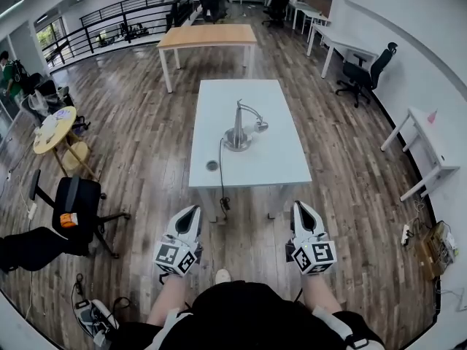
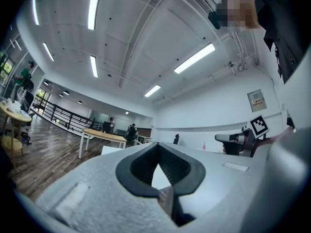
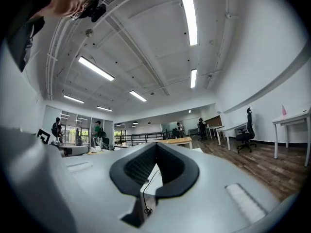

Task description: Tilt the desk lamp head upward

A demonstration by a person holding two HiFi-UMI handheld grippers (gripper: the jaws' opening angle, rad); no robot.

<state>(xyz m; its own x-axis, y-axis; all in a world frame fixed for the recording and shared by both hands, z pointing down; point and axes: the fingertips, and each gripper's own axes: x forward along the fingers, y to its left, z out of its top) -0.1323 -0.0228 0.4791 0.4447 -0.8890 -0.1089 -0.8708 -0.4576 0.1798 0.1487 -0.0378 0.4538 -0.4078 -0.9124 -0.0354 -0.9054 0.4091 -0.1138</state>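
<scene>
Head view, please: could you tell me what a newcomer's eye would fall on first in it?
A silver desk lamp stands near the middle of a white table, and its black cord trails over the near edge. Closer to the camera, the left hand-held gripper and the right hand-held gripper, each with a marker cube, are shut and empty, short of the table.

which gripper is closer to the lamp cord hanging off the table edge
Left. The left gripper is left of the cord; the right gripper is farther off to its right.
</scene>
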